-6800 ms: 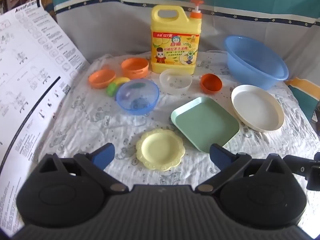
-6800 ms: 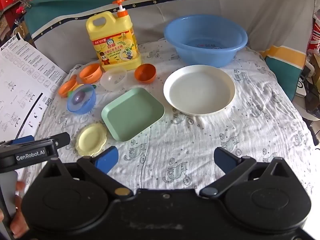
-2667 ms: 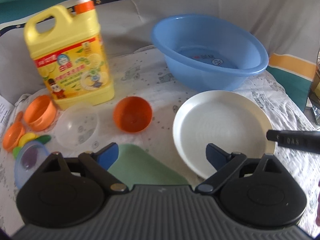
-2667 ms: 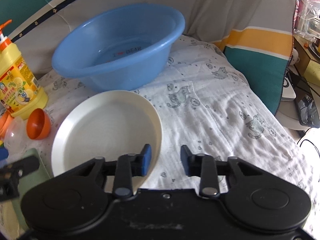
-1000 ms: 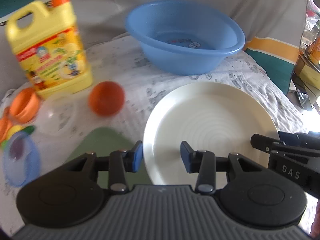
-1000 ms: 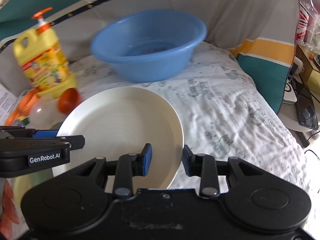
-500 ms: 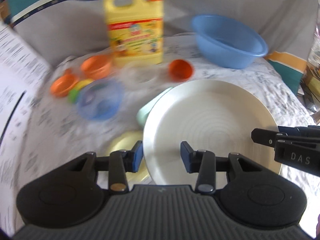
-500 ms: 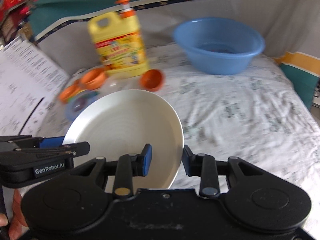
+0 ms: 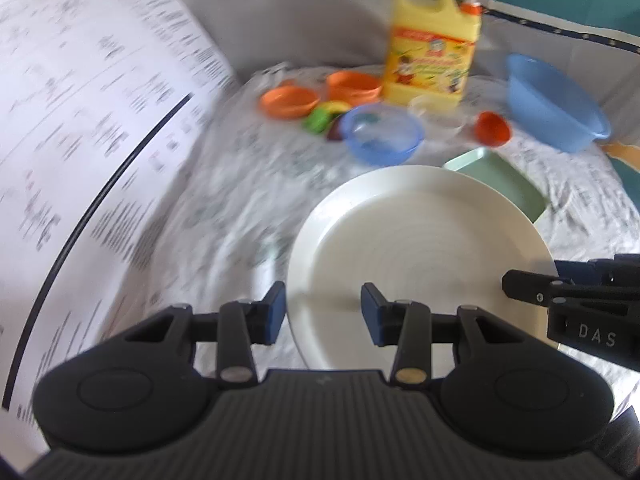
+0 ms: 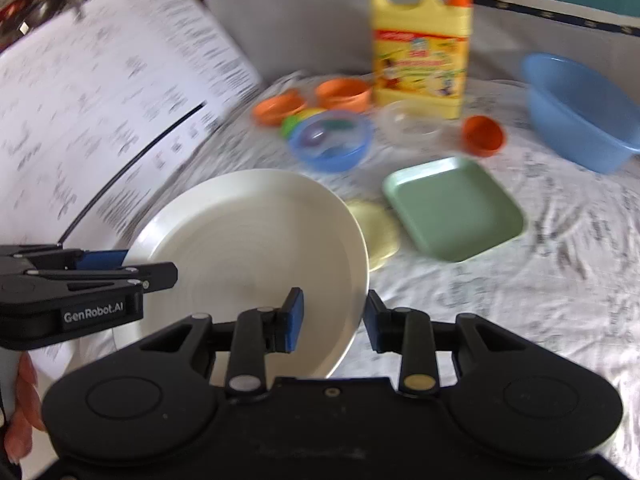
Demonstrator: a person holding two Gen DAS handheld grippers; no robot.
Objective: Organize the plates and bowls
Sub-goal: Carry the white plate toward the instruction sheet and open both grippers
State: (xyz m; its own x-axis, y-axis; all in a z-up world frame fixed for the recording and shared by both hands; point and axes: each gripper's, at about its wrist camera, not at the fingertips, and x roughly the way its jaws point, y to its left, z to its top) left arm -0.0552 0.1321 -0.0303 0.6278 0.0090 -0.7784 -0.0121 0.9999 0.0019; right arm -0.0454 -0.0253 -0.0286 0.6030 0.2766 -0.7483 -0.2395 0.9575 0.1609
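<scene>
White plate [image 9: 420, 240] hangs clamped by its rim in both grippers, left [image 9: 323, 312] and right [image 10: 334, 320], near the green tray [image 10: 452, 208]; keep it level, lower together.

Sheet's print [image 9: 100, 128] — blurred, perhaps instructions.

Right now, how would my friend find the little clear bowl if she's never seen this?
Start at the tall yellow soap jug standing at the back of the white cloth. The clear bowl sits right in front of it, between the see-through blue bowl and the orange cup. It alone has no colour.
</scene>
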